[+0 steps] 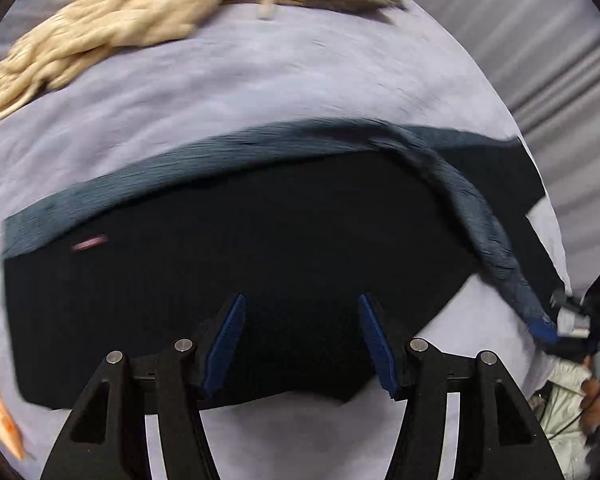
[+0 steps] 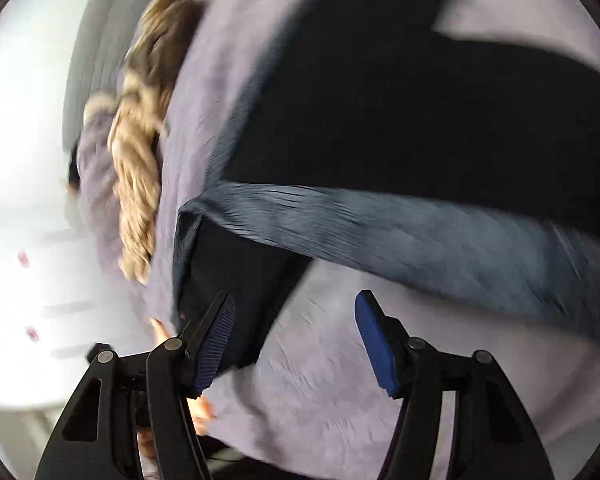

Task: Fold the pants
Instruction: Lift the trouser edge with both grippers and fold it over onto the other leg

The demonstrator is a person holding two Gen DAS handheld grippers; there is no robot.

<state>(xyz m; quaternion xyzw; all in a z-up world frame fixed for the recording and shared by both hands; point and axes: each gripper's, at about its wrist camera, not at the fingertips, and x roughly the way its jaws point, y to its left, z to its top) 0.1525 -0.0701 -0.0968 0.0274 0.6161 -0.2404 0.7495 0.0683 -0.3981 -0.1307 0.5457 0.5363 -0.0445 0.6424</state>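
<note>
Dark navy pants (image 1: pixel 240 264) lie flat on a lavender sheet (image 1: pixel 240 88), with a lighter blue ribbed waistband (image 1: pixel 204 164) along the far edge. A waistband strip (image 1: pixel 488 224) stretches down to the right, where the other gripper (image 1: pixel 546 328) is shut on it. My left gripper (image 1: pixel 302 336) is open and empty over the pants' near edge. In the right wrist view the pants (image 2: pixel 420 120) and the waistband strip (image 2: pixel 400 236) cross the frame. My right gripper (image 2: pixel 296 340) shows open there, its left pad (image 2: pixel 216 344) over a pants corner.
A beige knitted blanket (image 1: pixel 112 36) lies bunched at the far side of the sheet, also in the right wrist view (image 2: pixel 140 168). The bed's right edge (image 1: pixel 540 184) meets a grey panelled wall (image 1: pixel 548 52). A bright white floor (image 2: pixel 24 220) lies left in the right wrist view.
</note>
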